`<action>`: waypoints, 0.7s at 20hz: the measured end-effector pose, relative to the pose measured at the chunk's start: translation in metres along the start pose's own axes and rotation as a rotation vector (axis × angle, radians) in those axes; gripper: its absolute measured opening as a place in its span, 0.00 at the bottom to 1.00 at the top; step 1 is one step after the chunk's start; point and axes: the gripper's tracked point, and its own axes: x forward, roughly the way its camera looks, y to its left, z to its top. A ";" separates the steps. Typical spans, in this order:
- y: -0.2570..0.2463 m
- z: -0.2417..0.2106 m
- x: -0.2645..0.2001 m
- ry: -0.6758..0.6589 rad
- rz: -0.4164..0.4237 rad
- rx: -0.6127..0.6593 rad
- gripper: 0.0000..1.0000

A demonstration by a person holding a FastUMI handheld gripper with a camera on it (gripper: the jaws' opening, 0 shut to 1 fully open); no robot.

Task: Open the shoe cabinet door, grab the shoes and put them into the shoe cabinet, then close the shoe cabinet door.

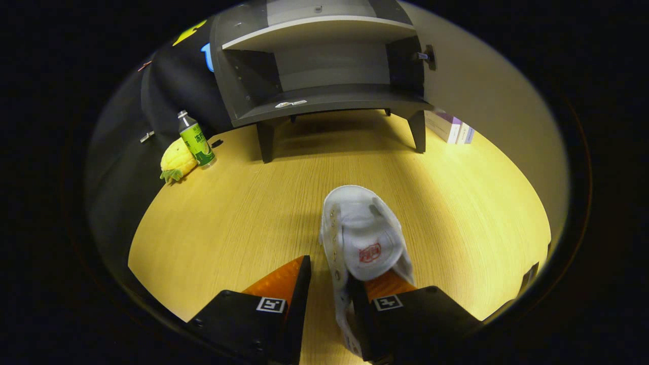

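Note:
A white shoe (pixel 362 228) with a red mark on its tongue lies on the wooden floor, toe pointing toward the cabinet. My gripper (pixel 345 271) is open at its heel end. One finger sits in the shoe's opening under the tongue, and the other stands outside the near side wall with a small gap. Beyond the shoe stands the dark grey shoe cabinet (pixel 324 99) on short legs. Its pale door (pixel 487 101) is swung wide open, and no shoes stand on its shelves.
A green bottle (pixel 195 139) and a yellow pineapple plush (pixel 177 161) stand beside the cabinet against the black cloth wall. A purple-and-white box (pixel 451 126) lies behind the open door. Bare wooden floor (pixel 243 213) stretches between the shoe and the cabinet.

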 end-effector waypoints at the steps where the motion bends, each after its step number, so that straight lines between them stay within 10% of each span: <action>1: -0.007 0.008 -0.001 -0.044 -0.034 -0.026 0.48; 5: -0.002 0.008 0.009 -0.107 -0.013 -0.031 0.11; 14: -0.004 0.047 -0.038 -0.109 0.005 -0.008 0.07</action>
